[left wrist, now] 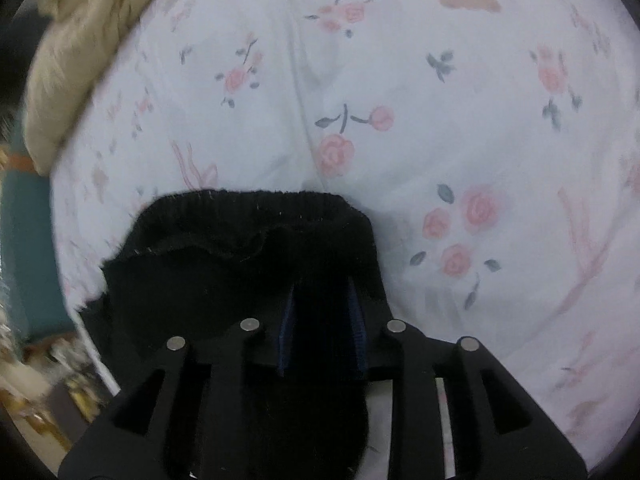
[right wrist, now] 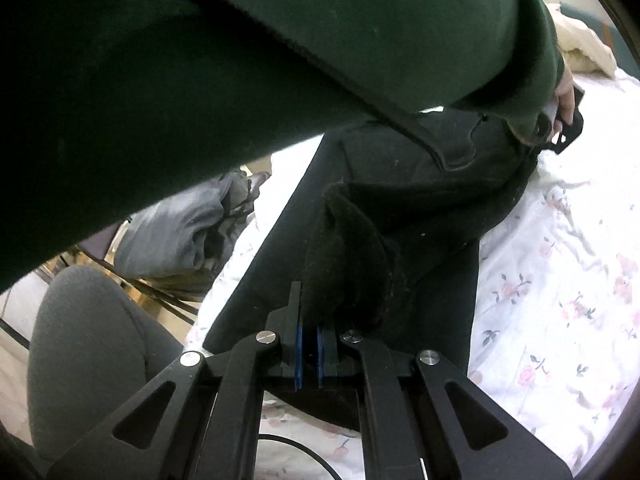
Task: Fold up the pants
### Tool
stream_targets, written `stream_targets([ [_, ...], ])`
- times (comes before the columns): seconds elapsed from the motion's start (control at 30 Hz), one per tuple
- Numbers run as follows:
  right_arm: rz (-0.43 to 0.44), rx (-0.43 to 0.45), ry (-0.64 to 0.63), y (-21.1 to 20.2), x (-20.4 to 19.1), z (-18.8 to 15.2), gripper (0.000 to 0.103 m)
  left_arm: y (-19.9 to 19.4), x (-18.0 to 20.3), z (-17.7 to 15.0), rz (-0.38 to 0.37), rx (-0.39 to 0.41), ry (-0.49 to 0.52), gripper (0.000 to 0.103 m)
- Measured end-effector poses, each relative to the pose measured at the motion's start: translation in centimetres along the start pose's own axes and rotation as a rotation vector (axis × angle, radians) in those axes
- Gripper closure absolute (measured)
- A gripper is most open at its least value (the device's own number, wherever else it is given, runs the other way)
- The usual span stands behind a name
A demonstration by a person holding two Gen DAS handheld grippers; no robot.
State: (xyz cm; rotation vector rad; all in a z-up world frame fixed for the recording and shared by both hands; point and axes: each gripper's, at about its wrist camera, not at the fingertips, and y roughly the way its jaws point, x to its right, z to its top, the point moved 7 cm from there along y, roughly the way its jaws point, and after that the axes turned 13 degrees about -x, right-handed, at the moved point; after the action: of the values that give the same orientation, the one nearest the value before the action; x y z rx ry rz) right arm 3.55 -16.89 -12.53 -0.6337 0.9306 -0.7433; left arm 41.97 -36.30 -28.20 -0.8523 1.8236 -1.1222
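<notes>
The black pants (right wrist: 400, 184) lie across a white bed sheet with pink roses (right wrist: 560, 280). In the left wrist view their ribbed waistband (left wrist: 256, 224) rests flat on the sheet (left wrist: 440, 120). My left gripper (left wrist: 322, 300) points down at it, its blue pads (left wrist: 356, 320) standing apart with black cloth lying between them, not pinched. My right gripper (right wrist: 310, 340) is shut on a bunched fold of the pants (right wrist: 344, 264), which rises from its blue pads (right wrist: 298, 356). A green sleeve (right wrist: 320, 40) and a hand (right wrist: 566, 92) reach to the far end of the pants.
A cream blanket (left wrist: 72, 72) is heaped at the sheet's upper left, next to a teal surface (left wrist: 28, 240) beyond the bed edge. A grey garment (right wrist: 180, 232) hangs on a chair by the bed. A person's knee in grey (right wrist: 88, 340) is at lower left.
</notes>
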Motion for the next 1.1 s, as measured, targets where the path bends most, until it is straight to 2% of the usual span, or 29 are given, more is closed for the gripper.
stream_targets([
  [0.03,0.009,0.005,0.003,-0.1,0.0,0.1,0.099,-0.2,-0.1,0.0,-0.073,-0.016,-0.004,0.038],
  [0.07,0.012,0.006,0.007,-0.1,0.1,0.1,0.099,-0.4,0.1,-0.2,-0.134,-0.033,0.001,0.021],
  [0.1,0.016,0.006,0.01,-0.1,0.2,0.2,0.099,-0.6,0.1,-0.2,-0.163,-0.042,0.01,0.005],
  [0.13,0.021,0.005,0.013,-0.1,0.2,0.2,0.099,-0.9,0.0,-0.2,-0.151,-0.02,0.015,0.005],
  [0.17,0.026,0.003,0.017,0.0,0.3,0.2,0.099,-1.1,-0.2,-0.1,-0.106,0.004,0.018,0.005],
  [0.2,0.027,0.001,0.018,0.1,0.3,0.2,0.099,-1.1,-0.3,0.0,-0.062,0.019,0.019,0.007],
  [0.23,0.027,-0.001,0.018,0.1,0.3,0.1,0.099,-0.9,-0.5,0.1,-0.041,0.02,0.011,0.012],
  [0.27,0.026,-0.002,0.018,0.2,0.4,0.1,0.099,-0.5,-0.7,0.2,-0.019,0.016,-0.001,0.018],
  [0.3,0.024,-0.002,0.018,0.2,0.4,0.1,0.099,0.0,-0.9,0.3,0.012,0.01,-0.005,0.032],
  [0.33,0.024,-0.002,0.019,0.2,0.5,0.0,0.099,0.4,-0.9,0.3,0.03,0.008,-0.006,0.037],
  [0.4,0.023,-0.003,0.025,0.2,0.7,0.0,0.099,0.9,-0.6,0.2,0.037,0.027,-0.001,0.037],
  [0.5,0.027,-0.008,0.035,0.2,0.9,0.0,0.099,0.9,0.1,-0.1,0.049,0.065,0.022,0.047],
  [0.57,0.024,-0.011,0.031,0.3,0.7,0.1,0.099,0.6,0.6,-0.2,0.063,0.088,0.048,0.061],
  [0.6,0.017,-0.014,0.021,0.4,0.6,0.1,0.099,0.5,0.7,-0.3,0.066,0.094,0.062,0.084],
  [0.63,0.012,-0.017,0.012,0.4,0.4,0.1,0.099,0.2,0.7,-0.2,0.084,0.101,0.072,0.093],
  [0.8,-0.032,-0.022,-0.076,0.7,-1.0,-0.6,0.099,-3.3,-0.9,-1.1,0.057,0.142,0.114,0.095],
  [0.9,-0.031,-0.054,-0.089,1.7,-1.4,-1.7,0.099,-6.7,-3.9,-2.3,0.019,0.184,0.095,0.095],
  [1.0,-0.085,-0.069,-0.143,2.1,-2.4,-2.6,0.099,-9.5,-9.0,-3.7,-0.061,0.238,0.026,0.095],
  [1.1,-0.133,-0.057,-0.158,2.2,-2.7,-3.0,0.099,-10.5,-15.1,-5.5,-0.179,0.283,-0.069,0.095],
])
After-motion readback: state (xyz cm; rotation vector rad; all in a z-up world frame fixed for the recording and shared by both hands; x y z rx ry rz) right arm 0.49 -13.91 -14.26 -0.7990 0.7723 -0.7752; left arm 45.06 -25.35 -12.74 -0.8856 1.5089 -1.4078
